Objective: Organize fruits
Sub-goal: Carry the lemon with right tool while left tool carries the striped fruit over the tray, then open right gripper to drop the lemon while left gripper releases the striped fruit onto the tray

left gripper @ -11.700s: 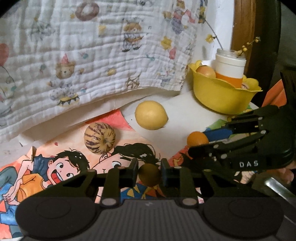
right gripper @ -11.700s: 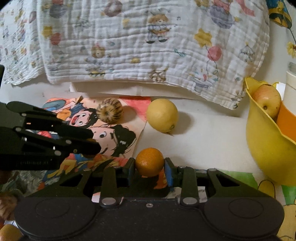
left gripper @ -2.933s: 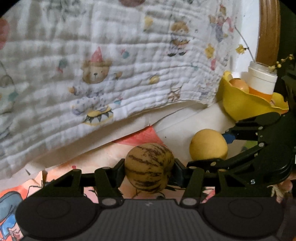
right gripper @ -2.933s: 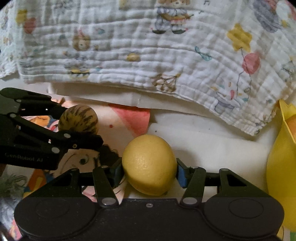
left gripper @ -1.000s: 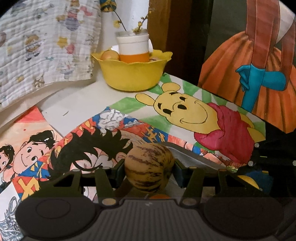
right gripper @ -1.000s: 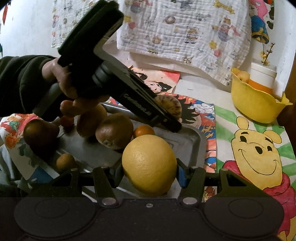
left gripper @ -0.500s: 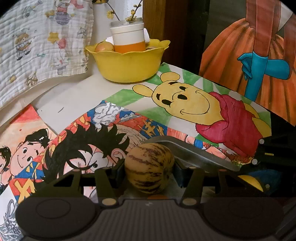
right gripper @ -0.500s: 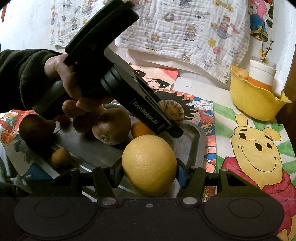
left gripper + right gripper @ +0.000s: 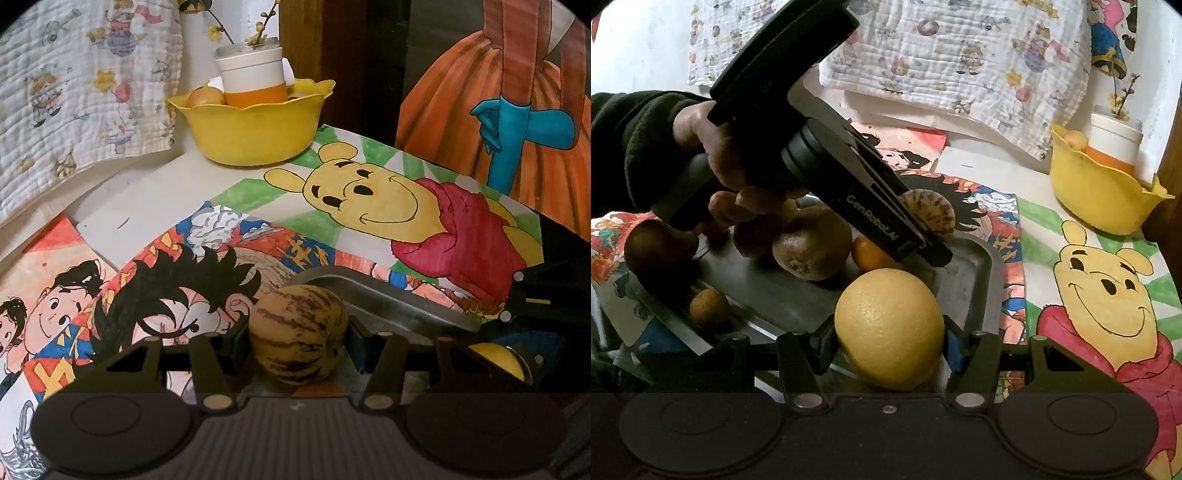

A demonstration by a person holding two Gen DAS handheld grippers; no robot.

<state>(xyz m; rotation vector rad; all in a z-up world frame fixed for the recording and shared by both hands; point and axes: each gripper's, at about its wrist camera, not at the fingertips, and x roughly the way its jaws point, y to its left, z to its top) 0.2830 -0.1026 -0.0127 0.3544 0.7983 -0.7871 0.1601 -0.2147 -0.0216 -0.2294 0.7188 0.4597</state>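
Observation:
My left gripper (image 9: 298, 334) is shut on a striped yellow-brown melon (image 9: 298, 334) and holds it over the far corner of a grey metal tray (image 9: 388, 299). In the right wrist view the left gripper (image 9: 925, 225) reaches in from the upper left with the striped melon (image 9: 932, 210) at its tips. My right gripper (image 9: 889, 341) is shut on a large yellow lemon (image 9: 889, 334) just above the tray's (image 9: 975, 291) near side. On the tray lie a brown kiwi (image 9: 812, 247), a small orange (image 9: 870, 254), a dark fruit (image 9: 653, 254) and a small brown fruit (image 9: 708, 306).
A yellow bowl (image 9: 255, 127) with a white-orange cup (image 9: 253, 72) and an apple stands at the back; it also shows in the right wrist view (image 9: 1097, 195). A printed white cloth (image 9: 960, 55) hangs behind. Cartoon drawings (image 9: 388, 206) cover the table.
Both grippers picked their fruits off the table by the cloth and carried them to the tray. In the last second the left gripper drifted slightly forward over the tray corner.

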